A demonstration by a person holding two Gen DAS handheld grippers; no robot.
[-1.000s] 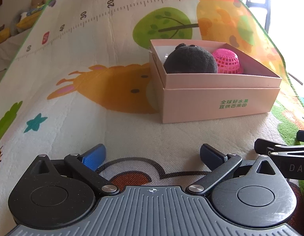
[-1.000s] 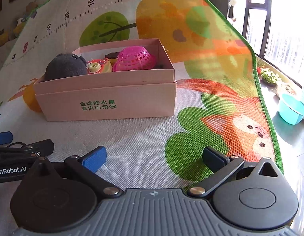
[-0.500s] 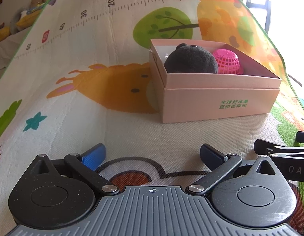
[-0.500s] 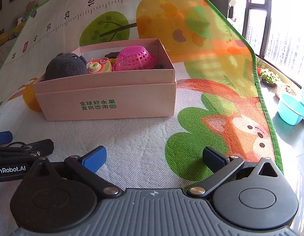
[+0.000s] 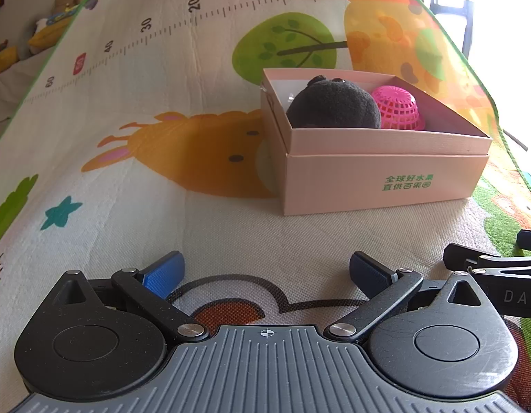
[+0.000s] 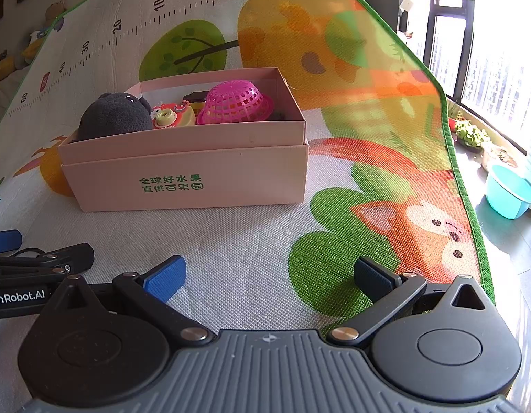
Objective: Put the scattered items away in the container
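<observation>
Nothing is shifting between views: left tool point(image 5: 265, 268) and right tool point(image 6: 269, 272) are staying wide and empty over the mat point(image 6: 251, 241). Plush point(image 6: 116, 115) and pink basket point(image 6: 236, 103) are sitting inside the box point(image 6: 190, 175) at 12 o'clock; tidying is looking finished.

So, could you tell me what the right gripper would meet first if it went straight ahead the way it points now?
Probably bare play mat first. The open right gripper aims past the right end of the pink box, so whether it would clip that corner is hard to judge.
</observation>
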